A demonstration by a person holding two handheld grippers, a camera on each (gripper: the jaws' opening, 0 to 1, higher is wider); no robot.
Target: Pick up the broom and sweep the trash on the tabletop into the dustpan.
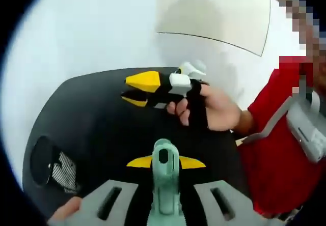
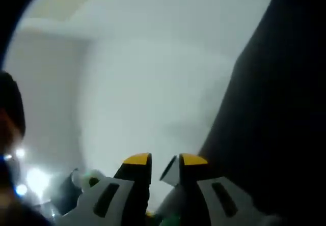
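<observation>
Sweeping is judged not to have begun, as far as can be told. In the left gripper view, a pale green handle is seen standing up between the yellow-tipped jaws of the left gripper, which are closed against it on both sides; from the task it is taken to be the broom's handle, though the bristles are hidden below the frame. A black tabletop is spread out ahead, against a white wall. A dark object with a striped patch is seen on the table to the left; whether it is the dustpan or trash cannot be told. No loose trash can be made out on the surface.

Above the table, the right gripper is held in a person's gloved hand, its jaws narrowly parted with nothing seen between them. In the right gripper view the same narrow gap between the jaws is shown, aimed at the wall with a dark blurred surface to the right.

Picking up the broom appears done. Finding the trash, lowering the broom and sweeping into the dustpan are left.
</observation>
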